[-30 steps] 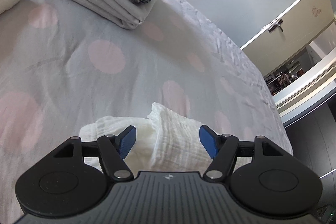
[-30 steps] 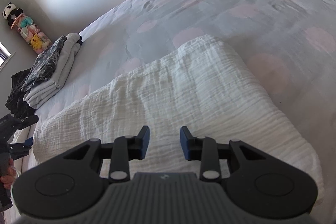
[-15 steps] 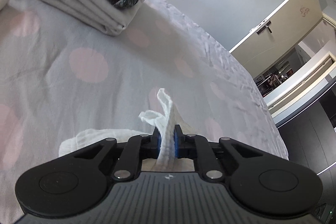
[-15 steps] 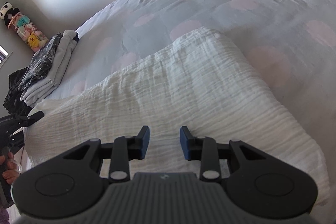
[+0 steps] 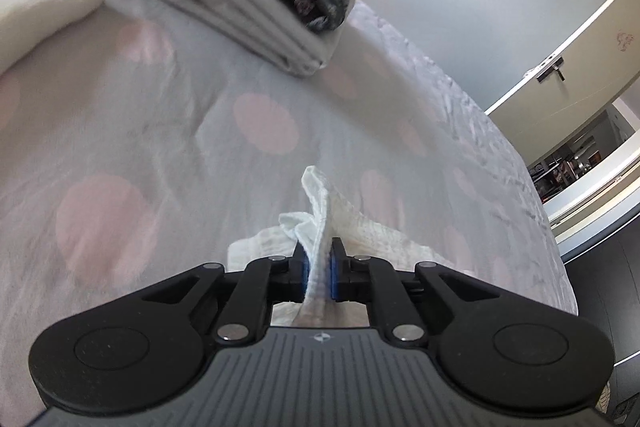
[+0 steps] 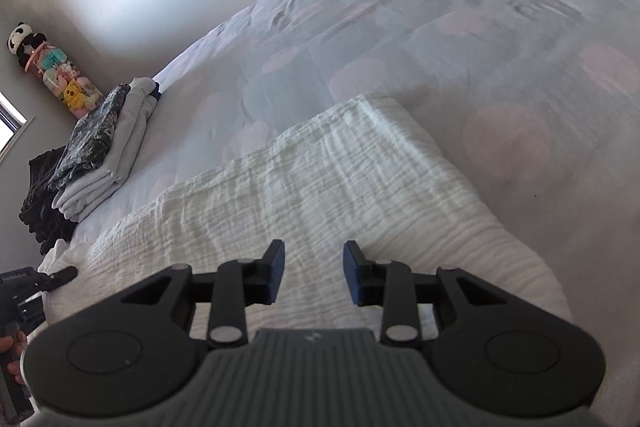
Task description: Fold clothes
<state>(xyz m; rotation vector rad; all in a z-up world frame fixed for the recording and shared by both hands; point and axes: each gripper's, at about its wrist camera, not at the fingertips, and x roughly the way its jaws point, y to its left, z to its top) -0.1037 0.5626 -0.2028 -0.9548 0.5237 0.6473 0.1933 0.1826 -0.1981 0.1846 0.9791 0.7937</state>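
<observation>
Both blue pads of the left gripper [image 5: 319,269], wide apart a second ago, now pinch a raised corner of the white muslin cloth [image 6: 320,187] spread on the bed [image 6: 480,27], so folding can start, while the right gripper [image 6: 313,273] hovers open over it.

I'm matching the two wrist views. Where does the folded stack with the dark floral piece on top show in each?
Left wrist: folded stack at top centre, on the bed.
Right wrist: folded stack at the left edge, below the plush toys.
Shared landmark: the white muslin cloth.
</observation>
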